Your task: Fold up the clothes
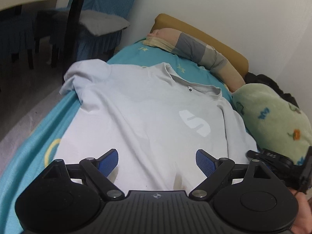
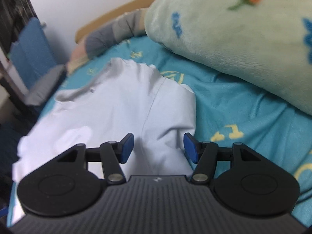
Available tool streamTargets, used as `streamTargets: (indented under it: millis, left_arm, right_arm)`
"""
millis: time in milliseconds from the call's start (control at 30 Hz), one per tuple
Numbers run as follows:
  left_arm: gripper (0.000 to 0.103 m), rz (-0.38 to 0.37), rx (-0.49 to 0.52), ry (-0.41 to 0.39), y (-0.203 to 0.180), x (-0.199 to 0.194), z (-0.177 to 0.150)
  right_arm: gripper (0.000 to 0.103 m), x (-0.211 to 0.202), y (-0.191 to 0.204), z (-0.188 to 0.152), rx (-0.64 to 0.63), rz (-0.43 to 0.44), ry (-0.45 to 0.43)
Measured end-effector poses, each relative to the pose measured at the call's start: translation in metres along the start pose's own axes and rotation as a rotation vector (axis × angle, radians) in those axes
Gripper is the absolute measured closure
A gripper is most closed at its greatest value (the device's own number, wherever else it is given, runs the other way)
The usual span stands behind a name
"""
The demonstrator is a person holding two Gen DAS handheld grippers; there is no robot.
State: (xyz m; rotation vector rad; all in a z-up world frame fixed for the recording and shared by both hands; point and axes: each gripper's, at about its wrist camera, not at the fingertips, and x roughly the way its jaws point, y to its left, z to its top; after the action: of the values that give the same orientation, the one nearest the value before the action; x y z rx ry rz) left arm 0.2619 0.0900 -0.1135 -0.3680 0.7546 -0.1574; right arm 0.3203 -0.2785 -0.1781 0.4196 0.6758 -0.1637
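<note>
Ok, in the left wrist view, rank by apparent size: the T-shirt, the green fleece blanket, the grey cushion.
1. T-shirt, clearly largest.
2. Green fleece blanket, partly cut off by the frame.
3. Grey cushion, though it lies farthest away, so its true size is unsure.

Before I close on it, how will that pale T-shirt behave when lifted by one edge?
Probably floppy: the T-shirt lies flat with soft creases, so it should drape and sag between grips. Likely light, as thin knit. Its sleeve may trail and drag on the teal sheet rather than slide cleanly.
</note>
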Motion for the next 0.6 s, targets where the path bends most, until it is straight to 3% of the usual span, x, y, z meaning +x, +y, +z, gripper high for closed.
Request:
streamTargets:
  millis: [33,67,100,233,300,500,600]
  left_arm:
    - [0.015,-0.006,-0.005,-0.006,0.002,0.001,0.001]
    - [0.015,-0.01,-0.009,-0.014,0.004,0.002,0.003]
    - [0.015,-0.014,-0.012,-0.024,0.006,0.002,0.005]
    - [0.015,-0.011,-0.05,-0.078,0.016,-0.002,0.013]
    - [0.015,0.002,-0.077,-0.103,0.023,-0.004,0.016]
    - [0.016,0.029,-0.157,-0.13,0.043,-0.011,0.021]
    - [0.016,0.026,-0.17,-0.126,0.044,-0.012,0.021]
  right_arm:
    - [0.066,0.002,0.008,-0.001,-0.037,-0.01,-0.006]
    - [0.089,0.004,0.017,-0.001,-0.086,-0.027,-0.011]
    - [0.091,0.004,0.029,-0.003,-0.155,-0.046,-0.03]
    - [0.094,-0.007,0.091,-0.017,-0.455,-0.074,-0.16]
    - [0.094,-0.005,0.122,-0.028,-0.561,-0.051,-0.18]
    - [0.092,0.027,0.175,-0.064,-0.726,0.065,-0.041]
    - [0.087,0.02,0.167,-0.058,-0.623,0.152,-0.008]
